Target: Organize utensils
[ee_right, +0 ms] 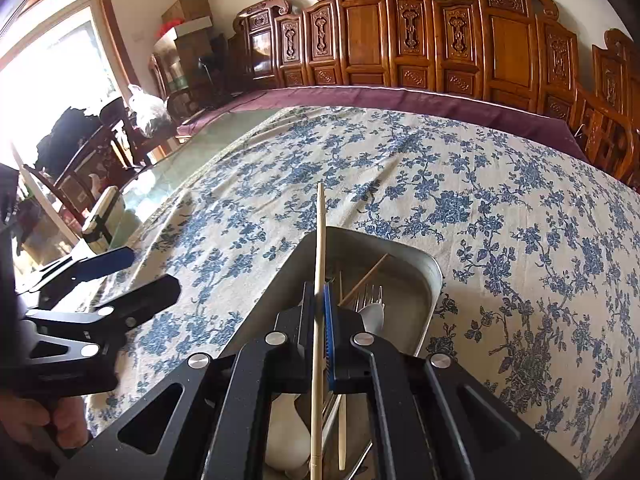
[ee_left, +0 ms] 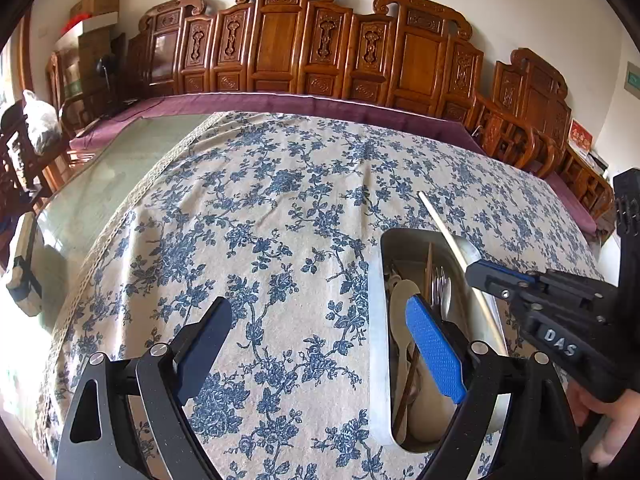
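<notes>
Pinched between the pads of the right claw (ee_right: 320, 308), a pale chopstick (ee_right: 320, 240) points up over the metal tray (ee_right: 434, 280) of forks and spoons on the floral-clothed desk (ee_right: 500, 200), the left claw (ee_left: 320, 344) spread empty alongside, so sorting seems underway and next calls for a careful lift clear.

Black hand-held gripper (ee_right: 320, 312), blue ribbed pads (ee_left: 436, 354)

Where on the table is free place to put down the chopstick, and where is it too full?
Free: the floral cloth beyond and right of the metal tray, and left of it toward the left gripper. Crowded: the tray, full of utensils, under the right gripper holding the chopstick.
</notes>
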